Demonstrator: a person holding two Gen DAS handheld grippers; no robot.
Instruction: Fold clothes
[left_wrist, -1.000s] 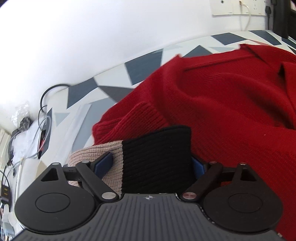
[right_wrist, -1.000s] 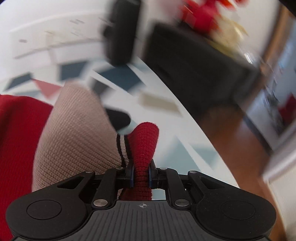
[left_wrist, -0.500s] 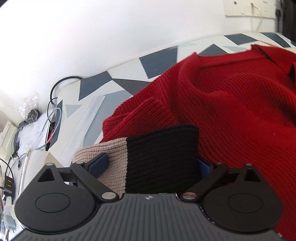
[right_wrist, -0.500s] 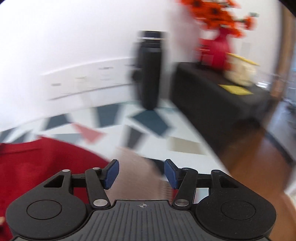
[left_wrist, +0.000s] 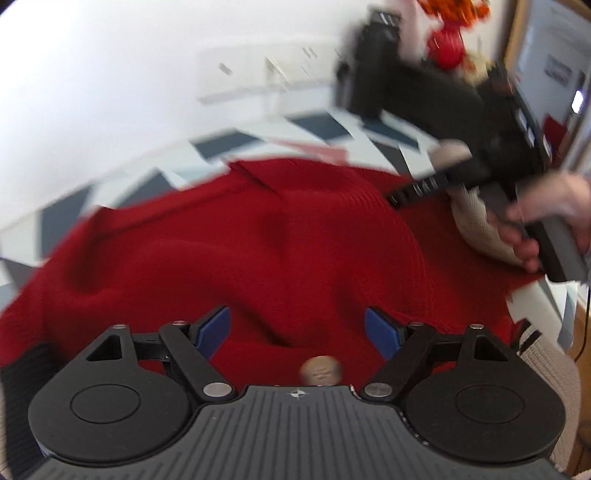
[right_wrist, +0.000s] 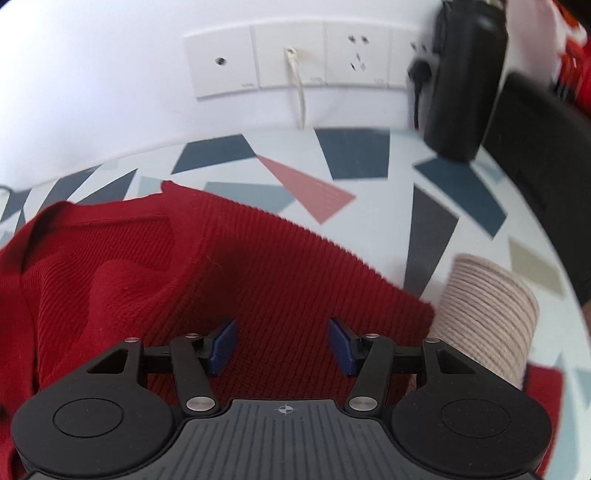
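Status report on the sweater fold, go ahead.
Left gripper open, jaws just narrowing, nothing between. Right gripper open, empty. Red sweater rumpled on patterned table, beige sleeve alongside. Nothing in the way.

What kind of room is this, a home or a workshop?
Probably a lived-in home room. A red knitted sweater lies on a table with a geometric-patterned cloth, white wall sockets sit behind it, and a red vase of orange flowers stands nearby.

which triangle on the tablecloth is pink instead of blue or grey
The pink triangle just beyond the red sweater's far edge, below the wall sockets; its neighbours are dark blue or grey.
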